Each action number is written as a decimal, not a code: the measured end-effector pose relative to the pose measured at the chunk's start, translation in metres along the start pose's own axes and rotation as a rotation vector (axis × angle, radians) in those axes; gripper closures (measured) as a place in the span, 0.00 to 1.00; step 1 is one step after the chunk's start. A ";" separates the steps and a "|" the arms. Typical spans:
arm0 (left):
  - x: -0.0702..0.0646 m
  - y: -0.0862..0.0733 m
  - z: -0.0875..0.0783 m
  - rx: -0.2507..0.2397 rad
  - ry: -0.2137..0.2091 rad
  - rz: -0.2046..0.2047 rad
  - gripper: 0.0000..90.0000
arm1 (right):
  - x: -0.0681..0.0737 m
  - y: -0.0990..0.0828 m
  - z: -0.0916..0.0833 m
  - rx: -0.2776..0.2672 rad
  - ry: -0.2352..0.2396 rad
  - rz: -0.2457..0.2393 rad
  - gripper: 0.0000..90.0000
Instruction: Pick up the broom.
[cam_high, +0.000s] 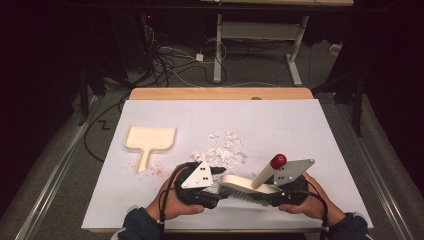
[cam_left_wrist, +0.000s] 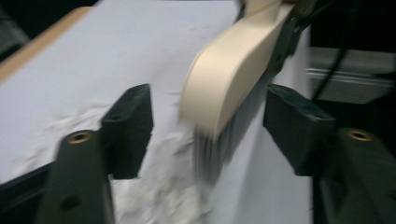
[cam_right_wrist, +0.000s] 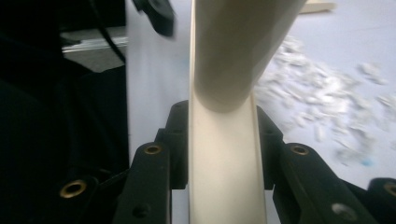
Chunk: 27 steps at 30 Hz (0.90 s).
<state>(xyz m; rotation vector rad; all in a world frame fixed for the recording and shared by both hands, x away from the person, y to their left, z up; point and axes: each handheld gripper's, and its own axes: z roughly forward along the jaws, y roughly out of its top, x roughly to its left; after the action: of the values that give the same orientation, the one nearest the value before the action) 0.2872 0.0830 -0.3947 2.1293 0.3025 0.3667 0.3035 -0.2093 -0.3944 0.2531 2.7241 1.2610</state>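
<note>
1. Step in hand, most likely: getting ready to sweep. Holding the cream plastic hand brush with dark bristles low over the near edge of the white-covered surface, bristles down.
2. Right gripper: pinching the brush by its flat cream back, jaws pressed tight on both sides, as seen in the right gripper view.
3. Left gripper: spread wide, one jaw on each side of the rounded brush tip, not touching it in the left gripper view.
4. Next move, at a guess: pushing the brush into the pile of small white paper scraps, then sweeping them left to the cream flat dustpan with a short handle. Needs the left gripper out of the way or off to hold the dustpan, which lies well apart from the pile.
5. Needs soft, low strokes, since light scraps may fly off.
6. Shapes and feel: smooth, hard, curved brush back; thick, bendy bristles; long round handle ending in a shiny red ball knob; thin, crumpled, torn scraps; tiny red specks beside the dustpan handle; flat, matte cover sheet.
</note>
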 end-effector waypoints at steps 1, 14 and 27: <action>0.001 -0.005 -0.004 0.011 0.047 0.006 0.32 | -0.002 -0.001 -0.002 -0.009 -0.019 0.009 0.75; 0.013 -0.082 -0.044 0.082 0.362 -0.112 0.26 | -0.022 -0.007 -0.023 -0.061 -0.237 0.116 0.75; 0.004 -0.123 -0.064 0.164 0.452 -0.175 0.22 | -0.038 -0.013 -0.024 -0.046 -0.342 0.157 0.75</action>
<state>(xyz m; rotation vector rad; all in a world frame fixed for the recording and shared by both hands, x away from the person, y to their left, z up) 0.2581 0.1999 -0.4632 2.1408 0.7959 0.7411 0.3347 -0.2436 -0.3870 0.6260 2.4199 1.1880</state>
